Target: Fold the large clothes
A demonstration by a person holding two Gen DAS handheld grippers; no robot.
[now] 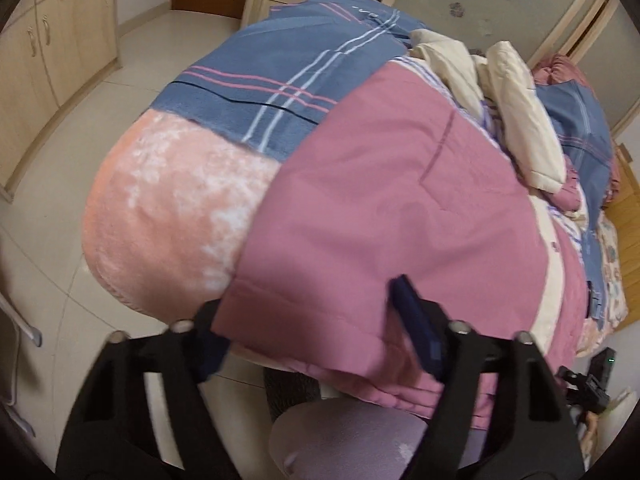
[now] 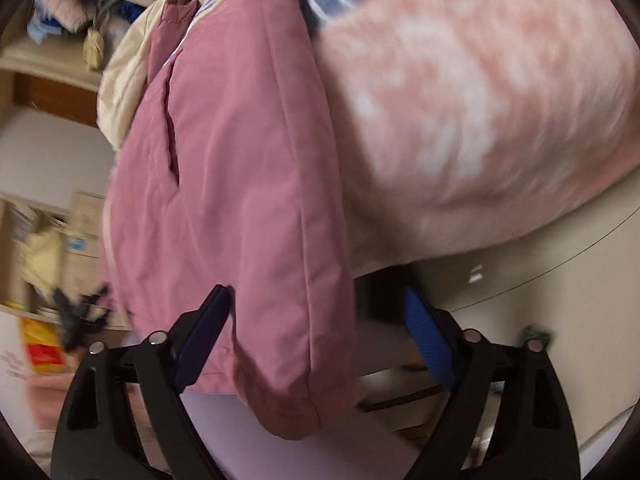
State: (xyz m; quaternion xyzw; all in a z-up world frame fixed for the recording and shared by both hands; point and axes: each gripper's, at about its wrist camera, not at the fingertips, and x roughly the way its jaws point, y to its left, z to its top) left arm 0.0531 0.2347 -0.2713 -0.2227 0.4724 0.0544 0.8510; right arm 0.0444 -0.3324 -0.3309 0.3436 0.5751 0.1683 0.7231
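A large pink padded jacket (image 1: 380, 208) lies spread on the bed, its hem hanging over the near edge. My left gripper (image 1: 316, 332) is open, its fingers on either side of the hem, the left finger partly under the cloth. In the right wrist view the same jacket (image 2: 240, 184) hangs down over the bed's edge. My right gripper (image 2: 324, 336) is open, with the jacket's lower corner hanging between its fingers.
A peach fleece blanket (image 1: 168, 208) and a blue plaid blanket (image 1: 280, 80) cover the bed; the peach blanket also shows in the right wrist view (image 2: 480, 120). Cream clothing (image 1: 516, 108) is piled at the back. Wooden cabinets (image 1: 52, 60) stand left, across a tiled floor (image 1: 80, 160).
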